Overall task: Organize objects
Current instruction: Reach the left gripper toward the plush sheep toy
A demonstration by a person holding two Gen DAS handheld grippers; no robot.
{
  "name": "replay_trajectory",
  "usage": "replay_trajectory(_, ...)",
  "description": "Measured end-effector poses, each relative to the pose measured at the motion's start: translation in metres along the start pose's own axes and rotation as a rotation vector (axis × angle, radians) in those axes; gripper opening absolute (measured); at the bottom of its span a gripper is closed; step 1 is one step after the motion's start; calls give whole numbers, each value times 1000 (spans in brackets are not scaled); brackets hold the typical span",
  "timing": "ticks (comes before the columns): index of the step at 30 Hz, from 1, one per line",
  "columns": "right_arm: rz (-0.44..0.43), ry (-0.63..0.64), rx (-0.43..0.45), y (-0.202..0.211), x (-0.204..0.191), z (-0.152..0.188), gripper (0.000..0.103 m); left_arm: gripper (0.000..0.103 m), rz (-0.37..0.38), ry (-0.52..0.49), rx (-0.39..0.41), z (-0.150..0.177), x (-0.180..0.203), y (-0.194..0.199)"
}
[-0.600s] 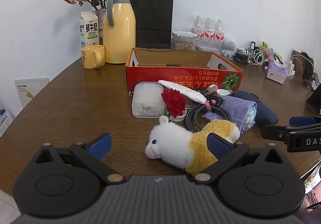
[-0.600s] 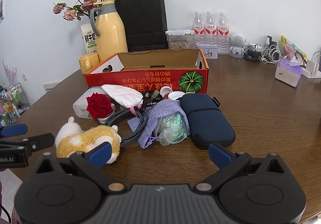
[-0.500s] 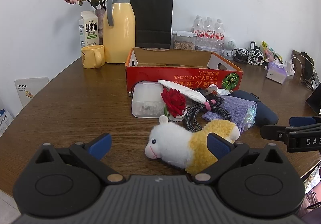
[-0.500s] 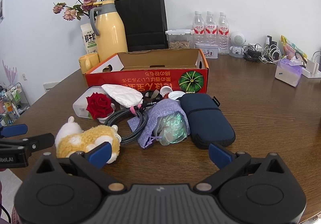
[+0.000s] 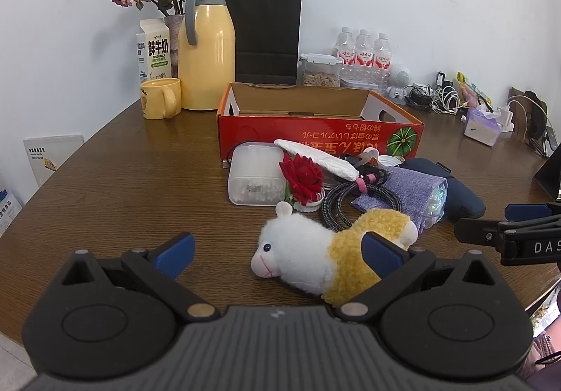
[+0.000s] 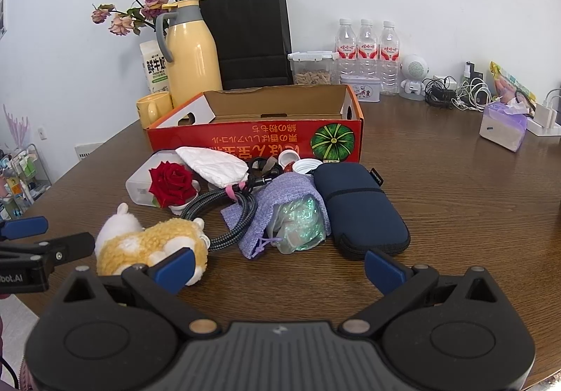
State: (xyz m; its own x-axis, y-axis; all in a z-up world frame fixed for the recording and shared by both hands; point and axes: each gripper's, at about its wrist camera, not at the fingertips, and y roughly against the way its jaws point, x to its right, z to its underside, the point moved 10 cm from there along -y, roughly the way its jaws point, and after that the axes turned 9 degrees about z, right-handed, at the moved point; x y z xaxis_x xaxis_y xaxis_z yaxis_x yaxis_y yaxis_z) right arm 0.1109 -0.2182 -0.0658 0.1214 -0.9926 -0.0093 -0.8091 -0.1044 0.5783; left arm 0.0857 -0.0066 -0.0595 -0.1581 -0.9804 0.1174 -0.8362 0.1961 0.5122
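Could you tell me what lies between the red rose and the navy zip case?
In the right wrist view, a coiled braided cable and a purple knit pouch lie between the red rose and the navy zip case.

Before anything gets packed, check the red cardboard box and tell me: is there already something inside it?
No. In the right wrist view the red cardboard box shows only bare brown walls inside, and the clutter lies on the table in front.

The soft toy sheep (image 5: 326,251) is white in front and fuzzy yellow behind, with a pink nose, and the cloth rose (image 6: 171,183) is deep red. The open cardboard box (image 6: 266,142) is red outside with a green striped pumpkin picture and plain brown inside. The zip pouch (image 6: 361,208) is dark blue, the knitted bag (image 6: 280,194) is light purple, and the wooden surface (image 5: 122,180) is dark brown.
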Motion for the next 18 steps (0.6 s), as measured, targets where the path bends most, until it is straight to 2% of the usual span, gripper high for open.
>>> replay_trajectory(7,4,13,1,1,0,-2,103,103,23,-18,-8,-5,6,-4)
replay_trajectory(11,13,23,11,-2,8,-3,103,103,70,-44,-19,-11,16,-10)
replay_trajectory(18,48,83,23,-7,22,-11,103,103,141,-155,-66,-18,47,-32)
